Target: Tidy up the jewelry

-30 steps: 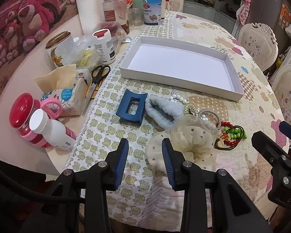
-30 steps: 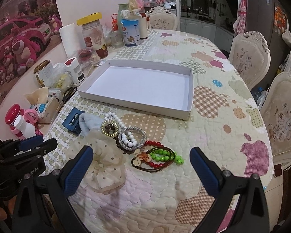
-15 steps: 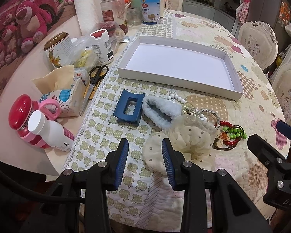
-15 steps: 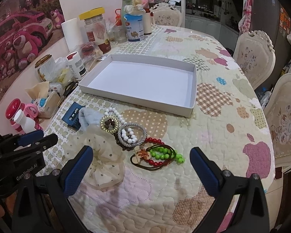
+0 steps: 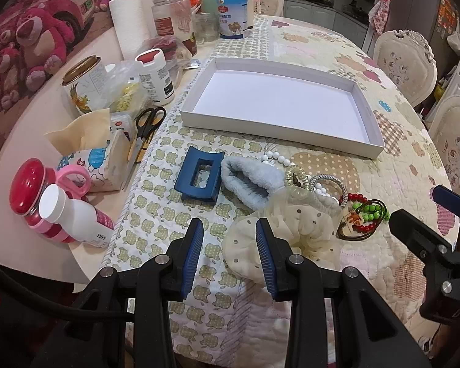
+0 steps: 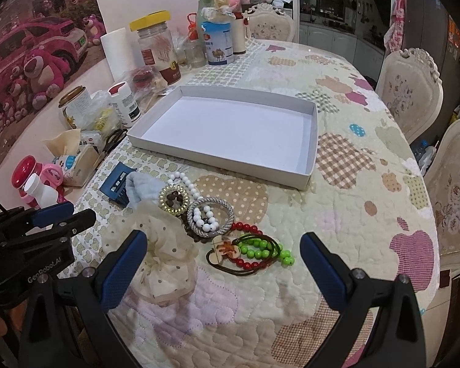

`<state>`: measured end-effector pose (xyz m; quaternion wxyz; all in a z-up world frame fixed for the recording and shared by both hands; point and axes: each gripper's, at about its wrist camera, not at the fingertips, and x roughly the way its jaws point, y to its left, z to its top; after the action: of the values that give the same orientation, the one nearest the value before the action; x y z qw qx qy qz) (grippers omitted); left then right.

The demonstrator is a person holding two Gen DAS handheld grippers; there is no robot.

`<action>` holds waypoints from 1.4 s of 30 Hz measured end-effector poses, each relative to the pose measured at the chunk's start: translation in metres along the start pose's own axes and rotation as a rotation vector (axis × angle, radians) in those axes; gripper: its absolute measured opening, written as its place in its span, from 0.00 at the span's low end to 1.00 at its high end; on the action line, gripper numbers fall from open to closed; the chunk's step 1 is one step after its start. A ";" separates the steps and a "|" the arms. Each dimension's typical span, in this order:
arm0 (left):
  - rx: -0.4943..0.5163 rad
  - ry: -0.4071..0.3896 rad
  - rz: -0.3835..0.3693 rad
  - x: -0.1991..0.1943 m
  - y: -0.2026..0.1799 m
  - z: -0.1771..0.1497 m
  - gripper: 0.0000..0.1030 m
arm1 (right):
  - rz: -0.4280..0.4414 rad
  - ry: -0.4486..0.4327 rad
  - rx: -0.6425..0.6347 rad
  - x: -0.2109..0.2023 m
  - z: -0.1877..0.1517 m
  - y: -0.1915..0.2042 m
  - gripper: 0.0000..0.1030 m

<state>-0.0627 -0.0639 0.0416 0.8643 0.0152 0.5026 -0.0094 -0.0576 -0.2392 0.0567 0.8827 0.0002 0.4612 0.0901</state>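
An empty white tray lies on the quilted table. In front of it sits a pile of jewelry and hair items: a blue claw clip, a light blue fluffy scrunchie, a cream dotted scrunchie, a gold coil tie, white bead bracelets, and red and green bead bracelets. My left gripper is open and empty, just before the cream scrunchie. My right gripper is wide open and empty, above the bead bracelets.
Bottles, jars, a paper towel roll, scissors, a tissue pack and a red-lidded jar crowd the table's left side. White chairs stand at the right. The table's near edge is just below both grippers.
Both grippers have moved slightly forward toward the pile; jaws unchanged. No object has moved.
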 end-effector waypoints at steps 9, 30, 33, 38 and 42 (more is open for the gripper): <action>-0.007 0.017 -0.006 0.006 0.003 -0.001 0.25 | 0.001 0.024 0.008 0.012 0.002 -0.002 0.99; -0.029 0.067 -0.073 0.028 0.014 0.007 0.25 | 0.008 0.062 0.028 0.040 0.004 -0.017 0.99; -0.061 0.083 -0.115 0.034 0.023 0.011 0.25 | 0.027 0.062 0.026 0.043 0.002 -0.021 0.98; -0.140 0.114 -0.180 0.046 0.041 0.022 0.25 | 0.059 0.051 0.024 0.045 0.002 -0.030 0.98; -0.183 0.120 -0.194 0.057 0.052 0.031 0.25 | 0.082 0.049 0.032 0.046 0.004 -0.039 0.94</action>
<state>-0.0055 -0.0128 0.0084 0.8255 -0.1117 0.5514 -0.0461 -0.0225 -0.2696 0.0179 0.8666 0.0309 0.4838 0.1186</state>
